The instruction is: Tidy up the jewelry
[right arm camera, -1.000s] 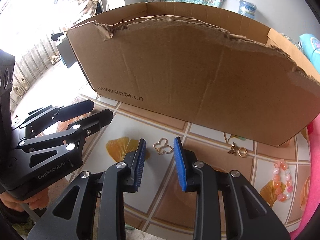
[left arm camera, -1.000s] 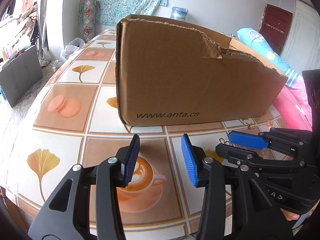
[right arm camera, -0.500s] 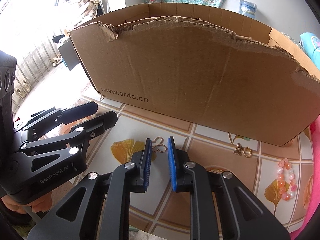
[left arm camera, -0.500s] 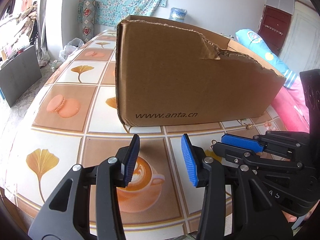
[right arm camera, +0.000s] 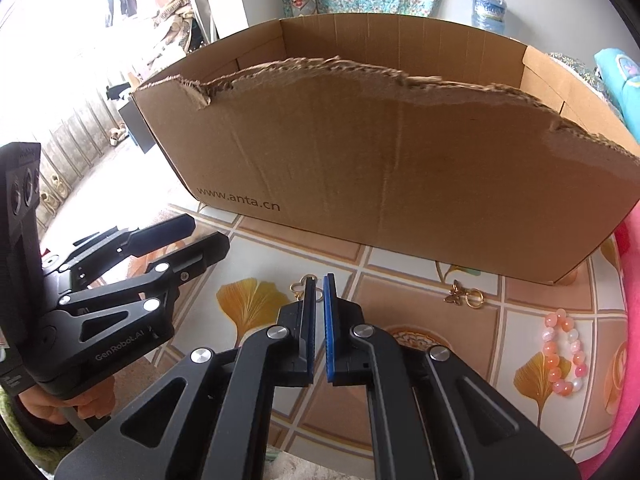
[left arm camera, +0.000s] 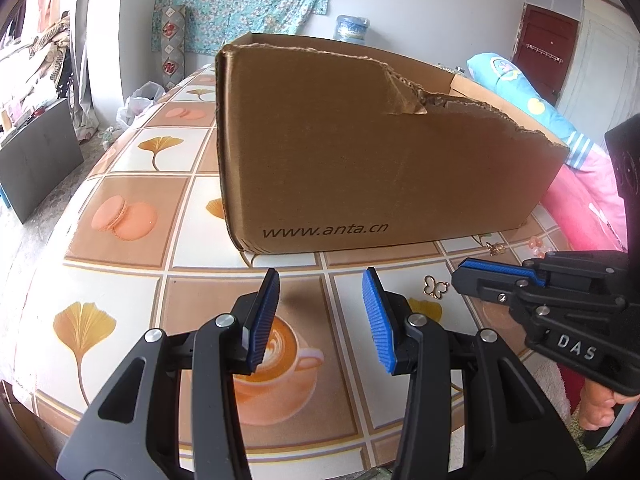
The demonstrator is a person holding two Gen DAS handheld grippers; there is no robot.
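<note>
On a tiled tablecloth (left arm camera: 132,280) before a torn cardboard box (right arm camera: 380,168), the left gripper (left arm camera: 320,312) hovers with blue pads spread wide and empty. The right gripper (right arm camera: 319,304) has its pads nearly pressed together at a gold butterfly charm (right arm camera: 299,289); whether they grip it cannot be told. Farther right lie a gold ring charm (right arm camera: 466,297) and a pink bead bracelet (right arm camera: 562,352).

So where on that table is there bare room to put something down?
The tablecloth left of the cardboard box lies bare. The right front is crowded: the gold butterfly charm at the right gripper, a ringed butterfly charm, and a pink bead bracelet.
</note>
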